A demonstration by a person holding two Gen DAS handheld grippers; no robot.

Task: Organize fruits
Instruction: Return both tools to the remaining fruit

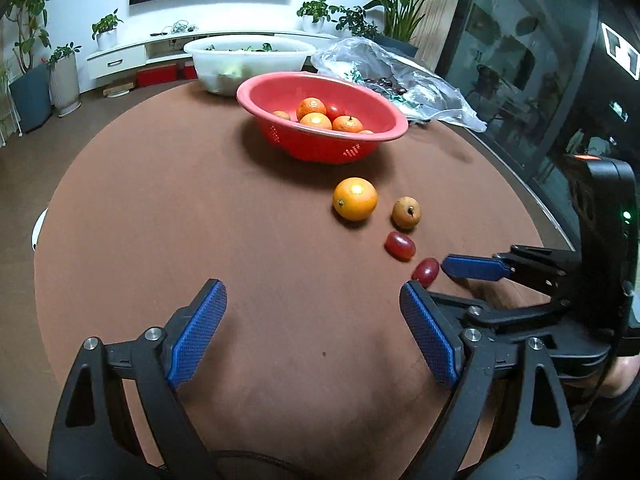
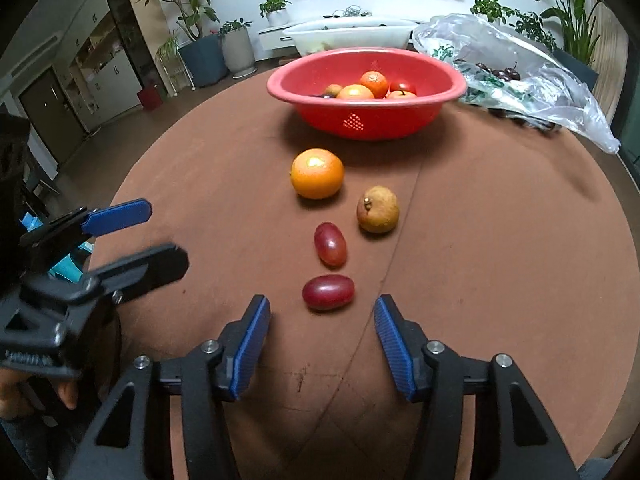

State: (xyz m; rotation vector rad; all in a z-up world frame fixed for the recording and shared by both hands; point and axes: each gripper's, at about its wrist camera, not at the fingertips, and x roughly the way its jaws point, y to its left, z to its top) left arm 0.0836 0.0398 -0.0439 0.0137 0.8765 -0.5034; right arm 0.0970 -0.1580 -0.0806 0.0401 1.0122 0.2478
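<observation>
A red bowl (image 2: 366,118) with oranges and a tomato stands at the far side of the brown round table (image 2: 500,260). In front of it lie an orange (image 2: 317,174), a brown pear (image 2: 378,209) and two red grapes, the farther (image 2: 330,244) and the nearer (image 2: 328,292). My right gripper (image 2: 322,344) is open just short of the nearer grape. My left gripper (image 1: 314,332) is open and empty over bare table, left of the fruit row. The bowl (image 1: 320,144), orange (image 1: 355,199), pear (image 1: 406,212) and grapes (image 1: 400,245) also show in the left wrist view.
A white tub (image 1: 248,64) of greens stands behind the red bowl. A clear plastic bag (image 2: 516,68) with dark cherries lies at the back right. The table edge curves close on the right. Potted plants and a TV cabinet stand beyond the table.
</observation>
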